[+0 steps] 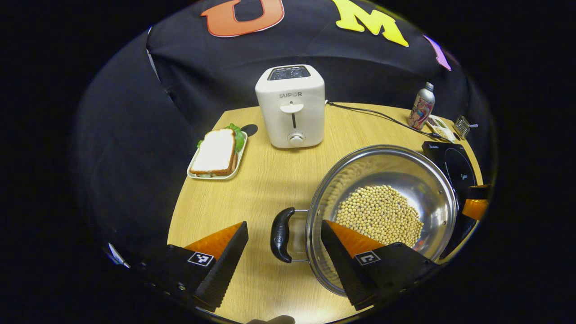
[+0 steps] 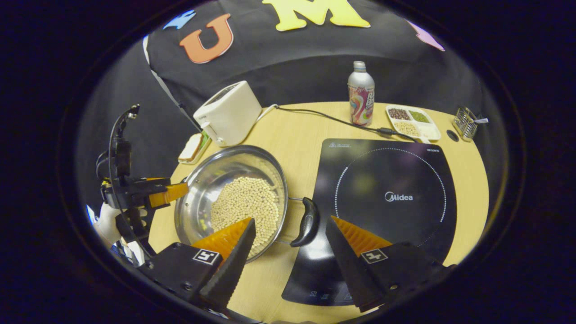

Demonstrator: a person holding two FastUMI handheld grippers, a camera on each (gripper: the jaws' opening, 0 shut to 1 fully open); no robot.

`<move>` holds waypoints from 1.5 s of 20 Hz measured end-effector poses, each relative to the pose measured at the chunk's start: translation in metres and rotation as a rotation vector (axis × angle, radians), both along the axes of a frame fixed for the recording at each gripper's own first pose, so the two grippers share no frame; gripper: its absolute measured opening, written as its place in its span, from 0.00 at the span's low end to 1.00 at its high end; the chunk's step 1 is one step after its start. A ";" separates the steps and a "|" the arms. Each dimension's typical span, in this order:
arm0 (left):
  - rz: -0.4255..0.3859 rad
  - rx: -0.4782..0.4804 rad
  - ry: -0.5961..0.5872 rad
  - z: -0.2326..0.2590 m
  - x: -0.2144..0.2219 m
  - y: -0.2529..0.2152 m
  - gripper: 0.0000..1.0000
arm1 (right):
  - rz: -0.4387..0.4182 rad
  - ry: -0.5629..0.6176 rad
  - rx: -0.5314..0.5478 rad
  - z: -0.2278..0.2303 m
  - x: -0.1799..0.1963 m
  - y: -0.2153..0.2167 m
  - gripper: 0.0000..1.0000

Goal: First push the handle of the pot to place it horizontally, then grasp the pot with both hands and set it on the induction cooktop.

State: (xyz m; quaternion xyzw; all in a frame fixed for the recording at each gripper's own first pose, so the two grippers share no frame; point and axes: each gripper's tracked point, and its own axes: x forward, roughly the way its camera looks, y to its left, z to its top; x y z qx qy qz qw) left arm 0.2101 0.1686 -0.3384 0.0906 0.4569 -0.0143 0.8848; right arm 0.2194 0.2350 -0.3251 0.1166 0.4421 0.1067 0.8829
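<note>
A: From the left gripper view, where's the pot [image 1: 382, 211]?
B: On the table [image 1: 265, 180], in front of the toaster [image 1: 291, 106], with the cooktop [image 1: 452, 168] just behind its far rim. It's holding a heap of beans [image 1: 380, 213]. The left gripper [image 1: 283, 254] has its fingers spread wide and grasping nothing. The near handle [image 1: 282, 234] sits right in the gap between them, untouched as far as I can see.
A: Anything else around?
B: A sandwich [image 1: 217, 153] on a plate beside the toaster, a bottle [image 1: 421, 106] farther back.

A: And the right gripper view?
B: Here the pot [image 2: 231, 195] lies just beside the cooktop [image 2: 382, 211], its other handle [image 2: 307, 221] reaching over the cooktop's edge. The right gripper [image 2: 290, 247] is open too, fingers apart with that handle between them, nothing clenched. Beyond the pot you can see the left gripper [image 2: 173, 192] near the opposite rim.
A: How will it handle, you think?
B: Steel, stiff, shiny, so probably slick at the rim. With the beans inside I'd guess it's fairly heavy, and they would slide if it tips. I'd take it by the two dark handles, one each side, and lift level. The handles look hinged on wire loops, so they may swing before they bear weight.
</note>
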 end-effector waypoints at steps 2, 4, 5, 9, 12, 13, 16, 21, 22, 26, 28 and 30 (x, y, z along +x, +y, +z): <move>-0.002 0.004 0.022 -0.007 0.001 0.001 0.97 | -0.005 0.027 -0.026 -0.007 0.003 0.000 0.98; -0.012 0.005 0.038 -0.011 0.002 0.001 0.98 | -0.013 0.051 -0.026 -0.011 0.004 0.004 0.98; -0.016 0.014 0.046 -0.012 0.003 0.003 0.98 | -0.021 0.068 -0.029 -0.015 0.006 0.005 0.98; -0.048 0.017 0.105 -0.024 0.002 -0.002 0.96 | -0.066 0.124 -0.031 -0.023 0.005 0.008 0.96; -0.068 0.003 0.131 -0.027 0.001 -0.007 0.85 | -0.069 0.136 -0.044 -0.025 0.010 0.008 0.96; -0.076 0.010 0.145 -0.028 -0.001 -0.008 0.82 | -0.072 0.143 -0.051 -0.026 0.009 0.009 0.95; -0.101 0.016 0.173 -0.031 -0.001 -0.013 0.73 | -0.088 0.166 -0.097 -0.028 0.009 0.006 0.91; -0.112 0.026 0.216 -0.034 -0.004 -0.014 0.77 | -0.124 0.193 -0.182 -0.031 0.012 0.002 0.78; -0.115 0.021 0.227 -0.036 -0.006 -0.015 0.82 | -0.133 0.199 -0.196 -0.033 0.013 0.002 0.75; -0.087 -0.002 0.243 -0.035 -0.005 -0.014 0.67 | -0.152 0.228 -0.200 -0.034 0.014 0.004 0.66; -0.082 -0.021 0.252 -0.033 -0.006 -0.014 0.64 | -0.151 0.220 -0.189 -0.031 0.014 0.002 0.61; -0.082 -0.023 0.241 -0.033 -0.005 -0.014 0.60 | -0.145 0.212 -0.184 -0.030 0.015 0.003 0.60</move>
